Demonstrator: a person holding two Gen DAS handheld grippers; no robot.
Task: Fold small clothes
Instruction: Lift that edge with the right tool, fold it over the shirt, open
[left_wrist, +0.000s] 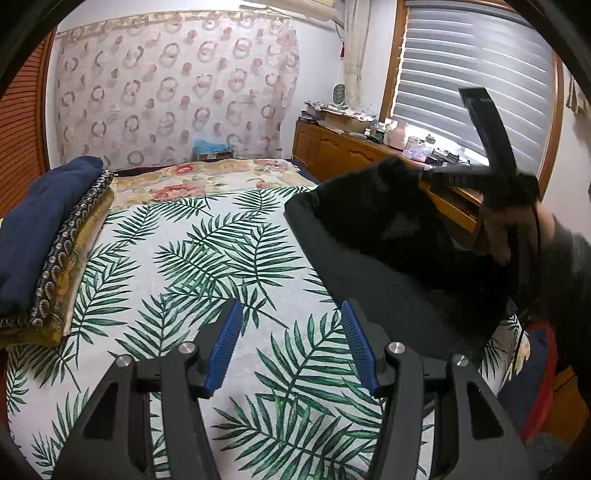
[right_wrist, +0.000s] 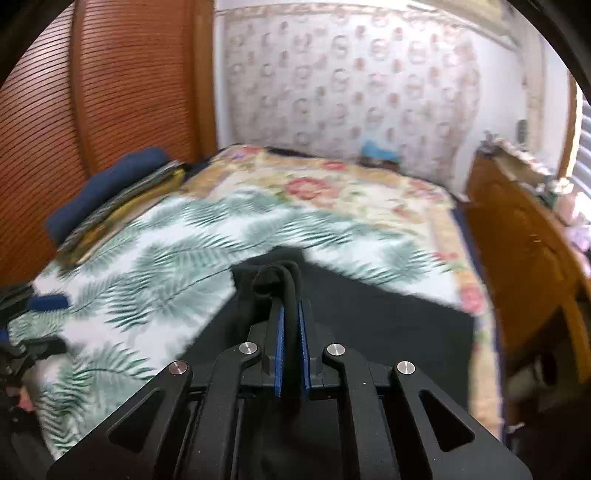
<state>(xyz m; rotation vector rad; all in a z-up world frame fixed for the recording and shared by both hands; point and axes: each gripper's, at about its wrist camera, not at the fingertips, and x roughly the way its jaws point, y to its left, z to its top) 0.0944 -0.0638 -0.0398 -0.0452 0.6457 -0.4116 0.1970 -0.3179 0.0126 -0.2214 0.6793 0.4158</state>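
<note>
One garment (right_wrist: 369, 317) in play, dark and limp, lying on the bed (right_wrist: 155, 266) over the palm-leaf sheet, toward the 3 o'clock side as the left camera sees it. Right gripper (right_wrist: 290, 332) has its jaws clenched on a bunched edge of it; a fat roll of fabric pokes out past the tips at 12 o'clock. That corner is raised off the sheet while the rest drapes down flat.

Left gripper (left_wrist: 291, 332) hovers over bare sheet, jaws released, nothing between them. Garment's near hem sits just to its 2 o'clock.

My read on handling: light, soft, no stiffness at all. It will sag and fold wherever it's unsupported, and a single pinch point lets it swing and twist. Not fragile, not slippery against the ribbed pads, but a thick wad can creep out of a grip.

I'd take the matching corner or hem with the left, thin single layer, so the edge stays taut between both grips. Folded pile (left_wrist: 40, 236) at 9 o'clock is well apart.
</note>
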